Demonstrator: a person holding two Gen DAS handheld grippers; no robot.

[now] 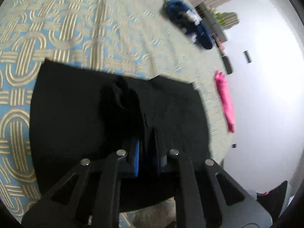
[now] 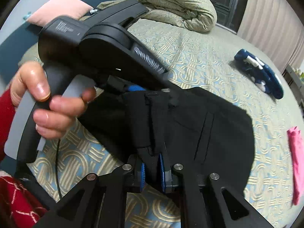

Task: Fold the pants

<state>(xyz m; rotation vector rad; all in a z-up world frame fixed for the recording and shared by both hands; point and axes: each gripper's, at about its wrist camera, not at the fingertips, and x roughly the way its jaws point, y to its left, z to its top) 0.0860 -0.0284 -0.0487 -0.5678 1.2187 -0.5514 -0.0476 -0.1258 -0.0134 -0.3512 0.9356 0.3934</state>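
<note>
Black pants (image 1: 76, 114) lie spread on a patterned bedspread (image 1: 76, 28), with a bunched fold rising in front of my left gripper (image 1: 148, 152). Its blue pads stand close together with black cloth pinched between them. In the right wrist view the pants (image 2: 218, 133) stretch to the right. My right gripper (image 2: 152, 169) is shut on a thick seamed edge of them near the frame's bottom. A hand (image 2: 57, 110) holds the left gripper's black body (image 2: 106, 47) just above and left, its tip at the same raised edge of the pants.
A dark blue and white garment (image 2: 260, 76) lies farther back on the bed. A pink cloth (image 2: 296, 161) sits near the right edge. A folded quilt (image 2: 176, 3) and a pink pillow (image 2: 60, 5) are at the head. A red sleeve (image 2: 11, 199) is at lower left.
</note>
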